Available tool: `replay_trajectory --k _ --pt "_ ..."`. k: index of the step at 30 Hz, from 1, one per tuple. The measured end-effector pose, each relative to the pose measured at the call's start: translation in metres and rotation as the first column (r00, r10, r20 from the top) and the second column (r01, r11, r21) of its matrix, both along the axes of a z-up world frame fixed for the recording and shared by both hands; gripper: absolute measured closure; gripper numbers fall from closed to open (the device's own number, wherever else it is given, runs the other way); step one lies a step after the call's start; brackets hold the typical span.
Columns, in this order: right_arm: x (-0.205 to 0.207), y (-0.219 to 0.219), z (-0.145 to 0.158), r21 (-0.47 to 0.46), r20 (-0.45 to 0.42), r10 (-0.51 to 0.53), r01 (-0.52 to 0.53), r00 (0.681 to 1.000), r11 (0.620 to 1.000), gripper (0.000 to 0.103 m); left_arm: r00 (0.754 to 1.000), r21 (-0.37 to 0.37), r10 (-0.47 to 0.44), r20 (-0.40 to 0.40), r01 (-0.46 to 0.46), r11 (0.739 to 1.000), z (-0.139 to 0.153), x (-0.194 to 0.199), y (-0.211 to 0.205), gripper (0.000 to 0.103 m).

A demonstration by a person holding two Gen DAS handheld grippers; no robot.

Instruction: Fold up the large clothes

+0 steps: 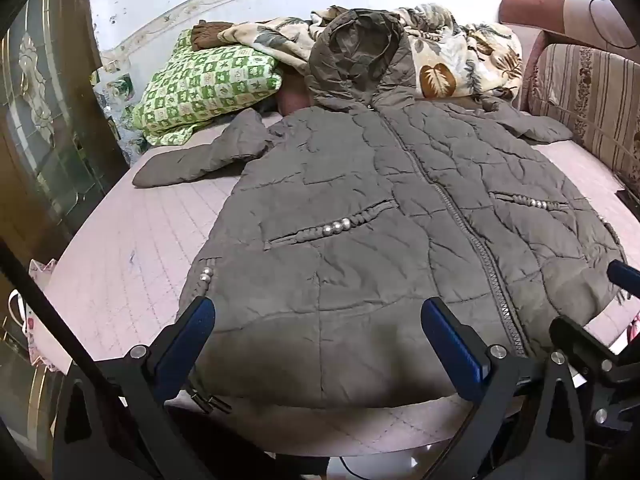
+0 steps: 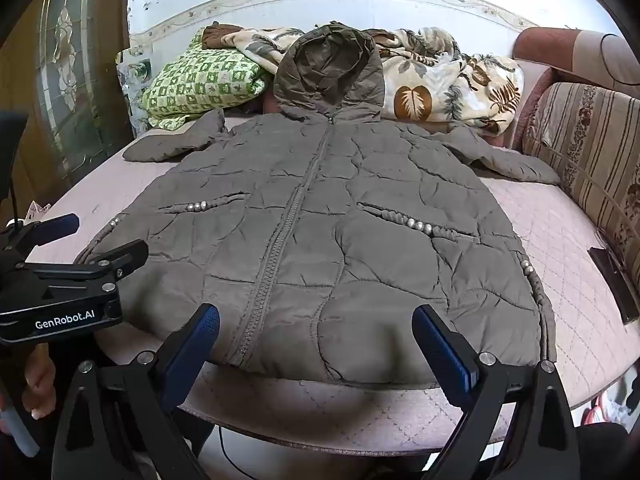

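Hovering at the near edge of a bed (image 2: 568,280), the left gripper (image 1: 318,320) and the right gripper (image 2: 316,326) are both spread wide and grip nothing. Just past their fingertips lies the hem of a grey quilted jacket (image 2: 320,220), spread flat, front up and zipped. Its long axis runs straight away from the grippers. The left gripper is nearer the hem's left corner, the right nearer the right. Farther off, both sleeves splay sideways; farthest, the hood (image 2: 330,64) props against heaped bedding (image 2: 452,80).
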State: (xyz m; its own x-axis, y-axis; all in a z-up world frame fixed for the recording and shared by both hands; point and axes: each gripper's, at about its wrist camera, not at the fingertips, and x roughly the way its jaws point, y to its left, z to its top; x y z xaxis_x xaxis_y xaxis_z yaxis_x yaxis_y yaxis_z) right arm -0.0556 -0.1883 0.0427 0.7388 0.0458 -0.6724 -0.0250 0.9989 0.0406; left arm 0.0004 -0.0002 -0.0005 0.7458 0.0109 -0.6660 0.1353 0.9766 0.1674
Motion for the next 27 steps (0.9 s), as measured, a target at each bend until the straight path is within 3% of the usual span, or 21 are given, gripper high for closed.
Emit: replay_trajectory --k 8,15,27 --pt "0.000 -0.002 0.000 0.003 -0.002 -0.001 0.001 1.000 1.000 0.004 0.999 -0.022 0.006 -0.045 -0.007 1.000 -0.008 0.003 0.007 0.000" --pt "0.001 -0.012 -0.002 -0.009 -0.004 -0.014 0.014 1.000 1.000 0.004 0.999 -0.001 -0.018 -0.039 0.018 1.000 -0.014 0.001 -0.001 0.000" --pt "0.011 -0.007 -0.008 -0.081 -0.028 -0.073 0.070 0.997 0.994 0.004 0.998 -0.027 0.001 -0.056 -0.003 1.000 -0.018 0.009 0.002 0.000"
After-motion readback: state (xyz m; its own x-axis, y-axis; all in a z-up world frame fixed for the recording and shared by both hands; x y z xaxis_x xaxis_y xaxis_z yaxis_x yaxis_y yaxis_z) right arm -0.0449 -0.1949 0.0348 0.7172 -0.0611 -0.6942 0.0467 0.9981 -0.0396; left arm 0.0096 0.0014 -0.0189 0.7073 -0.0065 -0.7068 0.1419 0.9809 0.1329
